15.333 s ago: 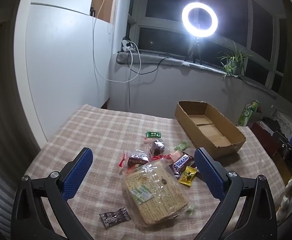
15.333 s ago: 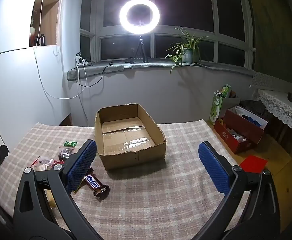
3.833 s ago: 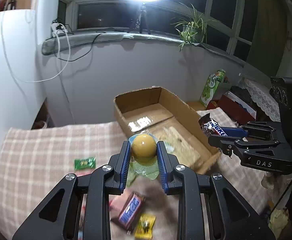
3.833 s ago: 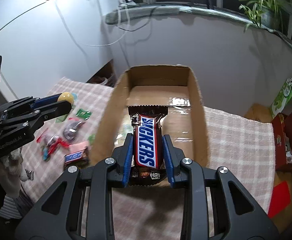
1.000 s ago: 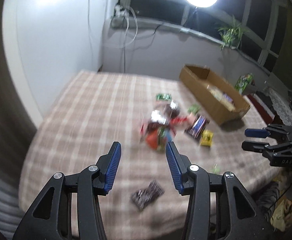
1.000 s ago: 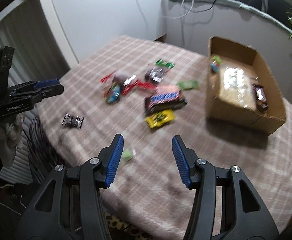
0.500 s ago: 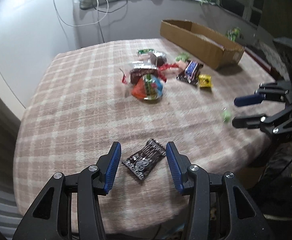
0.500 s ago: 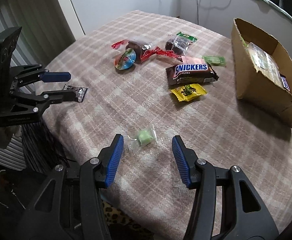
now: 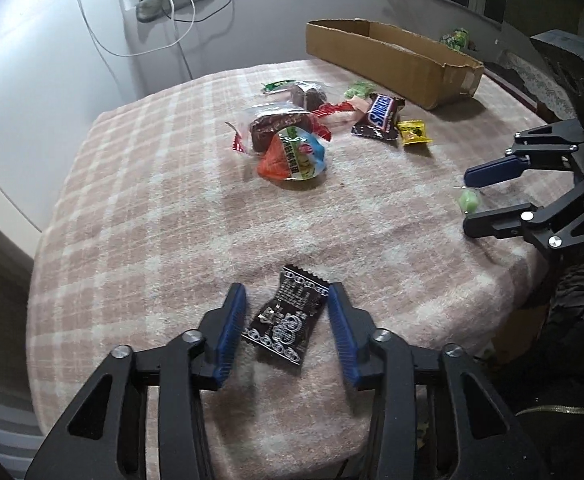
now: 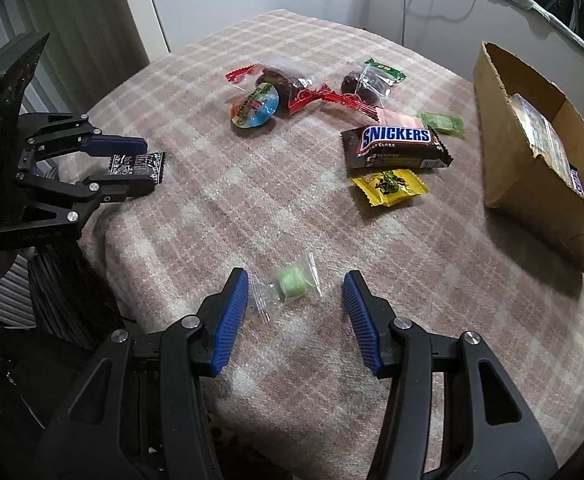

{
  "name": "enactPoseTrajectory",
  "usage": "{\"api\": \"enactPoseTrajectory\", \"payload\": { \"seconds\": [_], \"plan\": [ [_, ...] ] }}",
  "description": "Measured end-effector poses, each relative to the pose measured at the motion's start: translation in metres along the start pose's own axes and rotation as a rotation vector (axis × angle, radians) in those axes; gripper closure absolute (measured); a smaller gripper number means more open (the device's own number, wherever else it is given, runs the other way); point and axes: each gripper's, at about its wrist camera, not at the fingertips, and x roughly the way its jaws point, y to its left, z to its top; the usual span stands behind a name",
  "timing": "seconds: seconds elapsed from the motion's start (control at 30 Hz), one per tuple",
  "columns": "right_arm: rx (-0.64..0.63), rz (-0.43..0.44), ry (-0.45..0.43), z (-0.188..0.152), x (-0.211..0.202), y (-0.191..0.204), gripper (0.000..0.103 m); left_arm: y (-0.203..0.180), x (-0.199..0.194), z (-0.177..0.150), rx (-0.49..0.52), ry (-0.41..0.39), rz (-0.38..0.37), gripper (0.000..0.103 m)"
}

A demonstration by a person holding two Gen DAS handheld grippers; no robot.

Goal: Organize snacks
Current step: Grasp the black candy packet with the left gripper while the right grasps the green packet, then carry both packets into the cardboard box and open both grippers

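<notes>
My left gripper (image 9: 285, 298) points down at the table with a black printed snack packet (image 9: 287, 320) lying flat between its blue pads. Its jaws are closing, and a gap shows on both sides of the packet. My right gripper (image 10: 295, 280) straddles a small green candy in a clear wrapper (image 10: 294, 285). Those jaws are closing too and do not touch it. The cardboard box (image 10: 532, 168) stands at the far right with a biscuit pack and a bar inside. Each gripper also shows in the other's view, the left gripper (image 10: 145, 166) and the right gripper (image 9: 472, 200).
Loose snacks lie mid-table on the plaid cloth (image 9: 151, 208): a Snickers bar (image 10: 396, 146), a yellow candy (image 10: 390, 186), a jelly cup (image 10: 253, 108), wrapped chocolate cakes (image 10: 281, 78) and green sweets (image 10: 442, 123). Both grippers work close to the table's near edge (image 9: 432, 360).
Both grippers have come down closer to the cloth. The black packet now lies between the left pads and the green candy between the right pads. Both gaps have narrowed.
</notes>
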Motion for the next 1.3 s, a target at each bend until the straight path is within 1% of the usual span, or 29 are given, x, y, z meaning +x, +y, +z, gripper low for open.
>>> {"api": "enactPoseTrajectory", "payload": {
  "seconds": [0.07, 0.13, 0.17, 0.23, 0.33, 0.57, 0.77, 0.97, 1.1, 1.3],
  "plan": [
    [-0.007, -0.010, 0.000, 0.000, 0.000, 0.001, 0.058, -0.002, -0.002, -0.002, 0.004, -0.005, 0.000, 0.069],
    [-0.004, -0.012, 0.000, 0.000, -0.001, -0.001, 0.066, -0.003, -0.002, -0.003, 0.005, -0.008, -0.002, 0.074],
    [-0.003, -0.013, -0.001, 0.000, -0.001, -0.001, 0.067, -0.003, -0.003, -0.003, -0.001, -0.010, -0.005, 0.075],
    [0.001, -0.009, -0.003, 0.000, -0.002, -0.003, 0.069, -0.003, -0.004, -0.002, -0.009, -0.012, -0.003, 0.080],
    [0.014, -0.008, -0.008, -0.001, -0.002, -0.006, 0.073, 0.000, -0.004, -0.001, -0.039, -0.016, -0.011, 0.080],
    [0.048, 0.000, -0.026, -0.001, -0.005, -0.014, 0.075, 0.010, -0.007, 0.002, -0.120, -0.042, -0.027, 0.081],
    [0.081, 0.002, -0.054, 0.000, -0.011, -0.024, 0.075, 0.014, -0.016, 0.010, -0.151, -0.082, -0.027, 0.081],
    [0.113, -0.016, -0.116, 0.007, -0.032, -0.042, 0.075, 0.012, -0.021, 0.033, -0.155, -0.129, -0.049, 0.081],
    [0.162, -0.042, -0.160, 0.015, -0.050, -0.070, 0.075, 0.005, -0.021, 0.060, -0.147, -0.176, -0.075, 0.081],
    [0.235, -0.083, -0.203, 0.025, -0.073, -0.114, 0.075, -0.008, -0.012, 0.104, -0.123, -0.222, -0.114, 0.081]
  ]
}}
